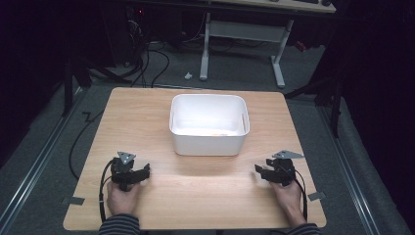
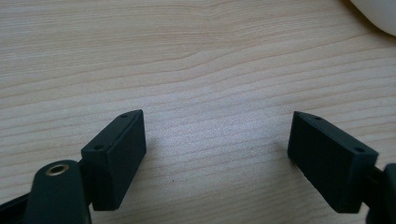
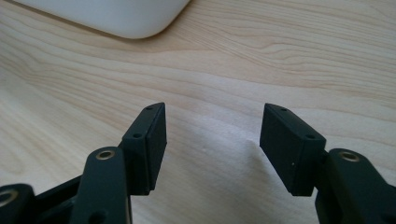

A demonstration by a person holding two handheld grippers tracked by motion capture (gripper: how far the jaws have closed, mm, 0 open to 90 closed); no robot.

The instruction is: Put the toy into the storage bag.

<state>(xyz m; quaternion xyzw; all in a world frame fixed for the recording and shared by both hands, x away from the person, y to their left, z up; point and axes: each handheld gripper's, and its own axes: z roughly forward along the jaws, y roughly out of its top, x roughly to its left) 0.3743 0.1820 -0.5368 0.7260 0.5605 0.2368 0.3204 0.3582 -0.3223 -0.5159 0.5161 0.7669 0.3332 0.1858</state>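
A white plastic bin (image 1: 209, 124) stands in the middle of the wooden table (image 1: 147, 112); something small and pale lies on its floor, too faint to identify. My left gripper (image 1: 145, 172) rests near the front left of the table, held by a hand, and points right toward the centre. Its jaws stand wide apart over bare wood (image 2: 217, 140). My right gripper (image 1: 258, 170) sits near the front right and points left, open too, with nothing between its fingers (image 3: 212, 135). A corner of the bin (image 3: 116, 16) lies beyond it; another corner of the bin (image 2: 378, 14) edges the left gripper view.
Bare wood lies between the two grippers and in front of the bin. Grey tape tabs (image 1: 72, 200) stick out at the table's front corners. Beyond the table are a white desk frame (image 1: 242, 34) and cables (image 1: 147, 58) on the grey floor.
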